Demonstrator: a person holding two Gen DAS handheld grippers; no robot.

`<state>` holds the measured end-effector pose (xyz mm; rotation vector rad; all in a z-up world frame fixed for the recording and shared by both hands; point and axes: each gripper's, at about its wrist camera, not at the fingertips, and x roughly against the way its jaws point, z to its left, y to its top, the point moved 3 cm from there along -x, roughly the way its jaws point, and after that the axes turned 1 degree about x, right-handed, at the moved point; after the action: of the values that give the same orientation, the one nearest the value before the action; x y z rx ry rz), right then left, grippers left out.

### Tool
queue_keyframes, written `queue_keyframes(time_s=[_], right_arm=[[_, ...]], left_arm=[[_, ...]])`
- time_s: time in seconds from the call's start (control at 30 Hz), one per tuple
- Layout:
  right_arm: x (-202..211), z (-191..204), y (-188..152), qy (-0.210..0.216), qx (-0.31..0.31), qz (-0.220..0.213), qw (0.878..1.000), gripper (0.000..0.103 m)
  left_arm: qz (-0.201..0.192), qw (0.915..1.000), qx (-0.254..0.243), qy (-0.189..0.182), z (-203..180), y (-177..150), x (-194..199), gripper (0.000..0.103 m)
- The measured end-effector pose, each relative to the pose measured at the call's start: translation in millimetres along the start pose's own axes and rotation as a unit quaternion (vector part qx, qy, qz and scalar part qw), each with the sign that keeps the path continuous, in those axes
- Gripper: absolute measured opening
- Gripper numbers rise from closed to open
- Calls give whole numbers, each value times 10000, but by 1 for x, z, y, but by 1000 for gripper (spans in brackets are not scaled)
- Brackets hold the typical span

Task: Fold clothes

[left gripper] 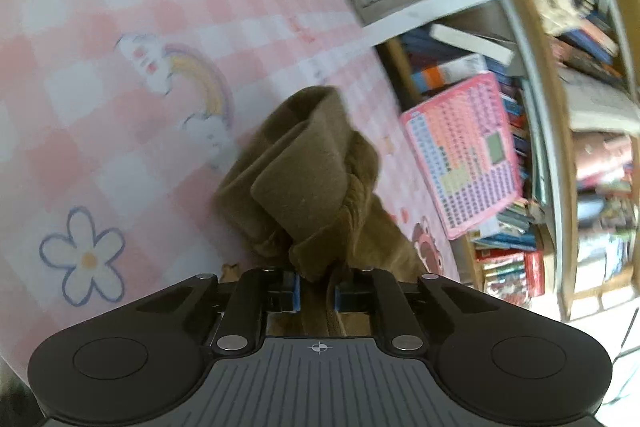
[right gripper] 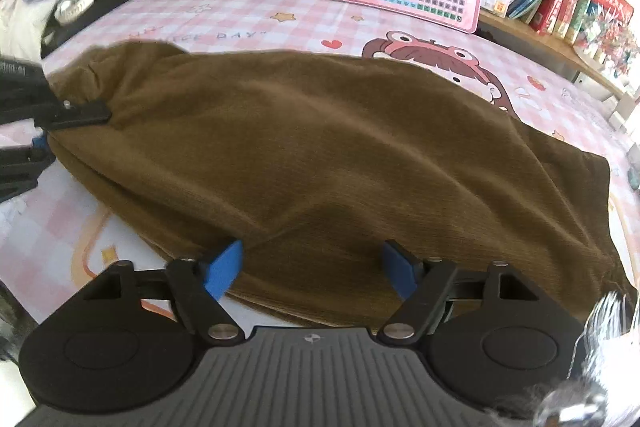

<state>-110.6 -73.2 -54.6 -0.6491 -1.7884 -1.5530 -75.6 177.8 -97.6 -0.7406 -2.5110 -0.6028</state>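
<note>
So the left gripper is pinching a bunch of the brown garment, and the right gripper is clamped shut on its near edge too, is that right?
Not quite. The left gripper is pinching the brown garment, but the right gripper is open: in the right wrist view its blue pads stand wide apart over the near edge, clamping nothing.

Bright daylight, soft shadows, left view motion-blurred — fisheye-bent edges

Motion blurs the crowded wooden bookshelf [left gripper: 560, 147]. The bunched olive-brown fabric garment [left gripper: 316, 183] hides the left gripper's [left gripper: 317, 297] pad faces.
</note>
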Motion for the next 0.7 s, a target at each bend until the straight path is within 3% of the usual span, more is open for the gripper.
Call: queue_keyframes(time_s=[0.13,0.37,0.47,0.7], right_arm=[[2,3,29,-34,-2,-466,9989,74],[-49,11,73,-427,218,-414,9980,74],[-69,15,70,-441,438,-236,9978,74],[-54,15,61,-320,549,-245,9977,75]], left_arm=[[63,9999,-126,78,0,1,0,12],[310,9995,51,72,13,5,-2,19],[371,9988,300,97,19,6,-3,30],[258,9980,569,86,20,5,-4,26]])
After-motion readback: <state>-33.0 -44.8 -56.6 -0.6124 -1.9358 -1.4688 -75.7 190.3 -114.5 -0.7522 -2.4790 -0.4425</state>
